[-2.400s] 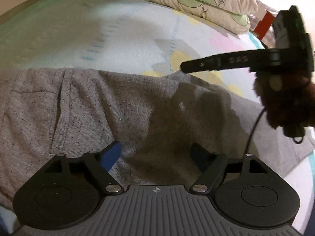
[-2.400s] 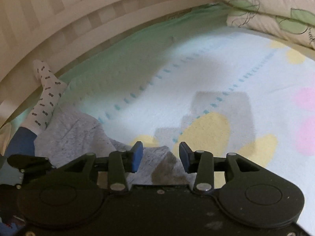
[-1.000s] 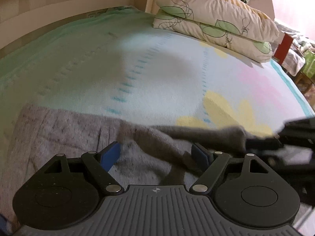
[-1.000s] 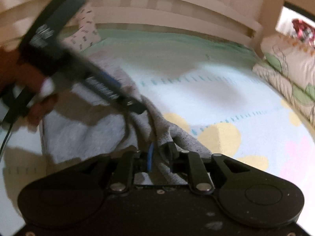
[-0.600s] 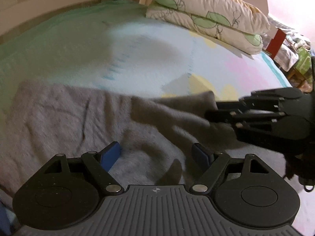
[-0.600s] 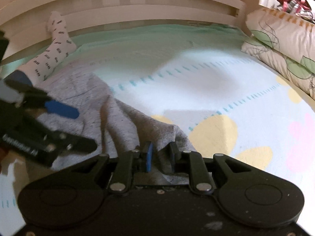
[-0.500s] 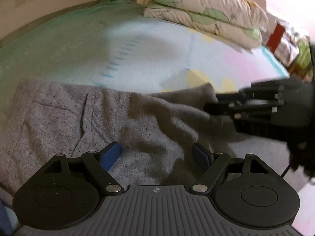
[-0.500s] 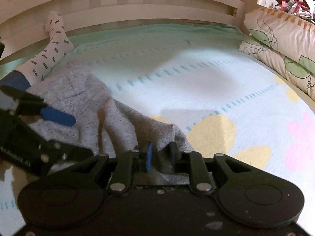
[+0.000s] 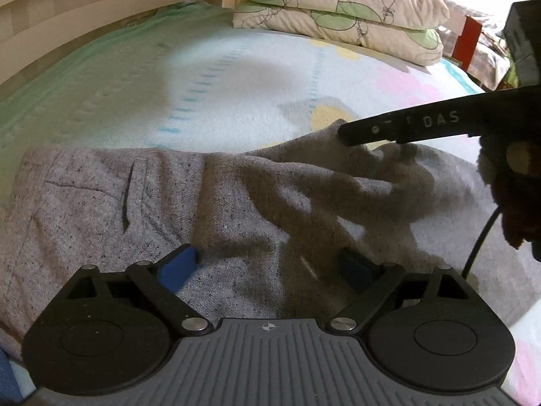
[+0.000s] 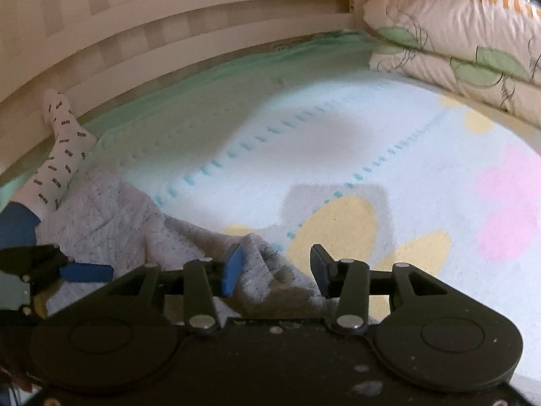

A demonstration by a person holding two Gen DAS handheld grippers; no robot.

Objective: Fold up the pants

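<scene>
Left gripper (image 9: 267, 264) and right gripper (image 10: 272, 269) both spread wide, released, over grey pants (image 9: 219, 203) across lower frame. Only right view shows patterned sock (image 10: 59, 145), upper left.

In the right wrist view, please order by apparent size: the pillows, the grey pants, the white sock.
1. Pants and pillows: they look alike in size, and both are partly cut off or hidden, so I do not rank them.
2. Sock: clearly smallest.

Pastel blanket (image 10: 304, 155) with yellow and pink spots covered the bed; two leaf-print pillows (image 9: 338, 10) were stacked beside the slatted wooden rail (image 10: 169, 27); patterned sock (image 10: 61, 145) lay against the rail.
</scene>
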